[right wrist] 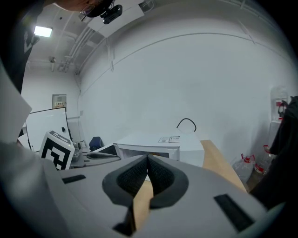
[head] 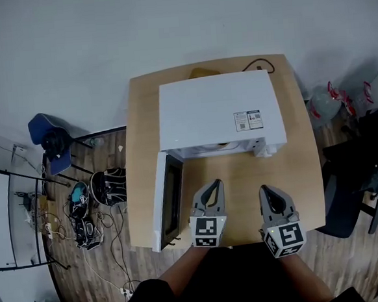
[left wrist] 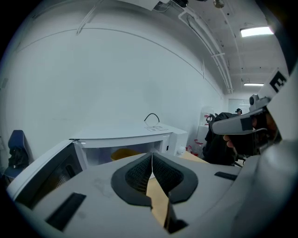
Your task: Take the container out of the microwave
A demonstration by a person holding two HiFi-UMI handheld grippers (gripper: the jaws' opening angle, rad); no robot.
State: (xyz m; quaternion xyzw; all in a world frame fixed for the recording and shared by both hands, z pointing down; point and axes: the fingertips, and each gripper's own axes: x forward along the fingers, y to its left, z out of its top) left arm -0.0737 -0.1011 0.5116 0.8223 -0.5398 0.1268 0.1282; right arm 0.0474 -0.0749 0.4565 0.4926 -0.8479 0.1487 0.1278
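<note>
Wooden table (head: 305, 177) against a white wall (head: 102, 36), wood floor (head: 82, 279)

Grey left tongs (head: 212, 184), right tongs (head: 265, 189), blk pads (left wrist: 139, 174) (b/w marker cubes (head: 206, 232))

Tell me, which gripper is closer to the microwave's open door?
Left. The left gripper sits just beside the open door; the right gripper is farther over, beyond it.

Head view steeply down over the table (head: 239, 169); both gripper views low, near-level, toward the shared microwave (head: 218, 112) front.
</note>
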